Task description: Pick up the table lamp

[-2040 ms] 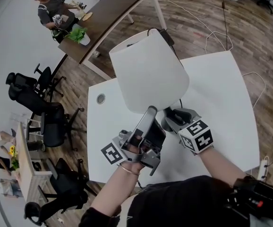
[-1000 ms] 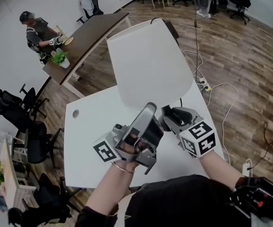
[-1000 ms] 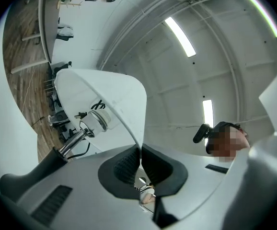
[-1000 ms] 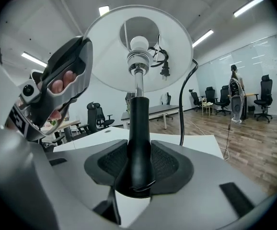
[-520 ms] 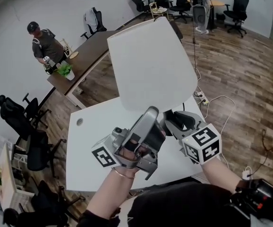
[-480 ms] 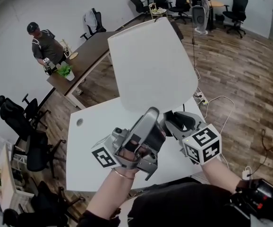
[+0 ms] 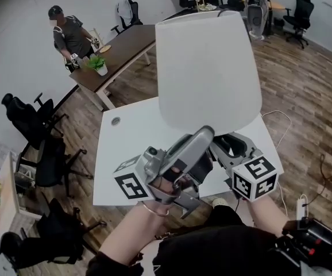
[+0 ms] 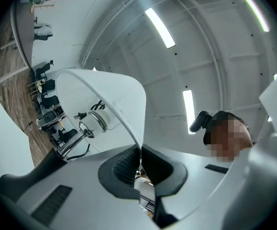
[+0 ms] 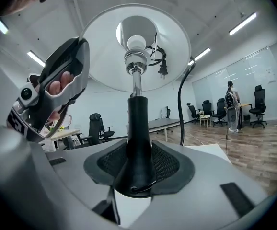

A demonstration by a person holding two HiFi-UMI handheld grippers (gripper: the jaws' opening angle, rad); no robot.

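The table lamp hangs in the air above the white table (image 7: 126, 160). Its big white shade (image 7: 207, 68) fills the middle of the head view. My left gripper (image 7: 205, 134) is shut on the shade's lower rim (image 8: 114, 102), and the thin edge runs down between the pads (image 8: 127, 166). My right gripper (image 7: 226, 144) holds the lamp's black stem (image 9: 139, 128) between its pads. Its jaws are opening slightly, but both pads still touch the stem. The bulb (image 9: 135, 44), the chrome rod and the black cord with its plug (image 9: 163, 69) show inside the shade from below.
A brown desk (image 7: 123, 45) stands behind the table with a potted plant (image 7: 99, 64) and a person (image 7: 68, 30) beside it. Black office chairs (image 7: 37, 122) stand at the left. White cables (image 7: 278, 117) lie on the wooden floor at the right.
Both grippers and the lamp have risen, and the table now lies lower under them. The shade has moved right in the head view. Both grips look unchanged.
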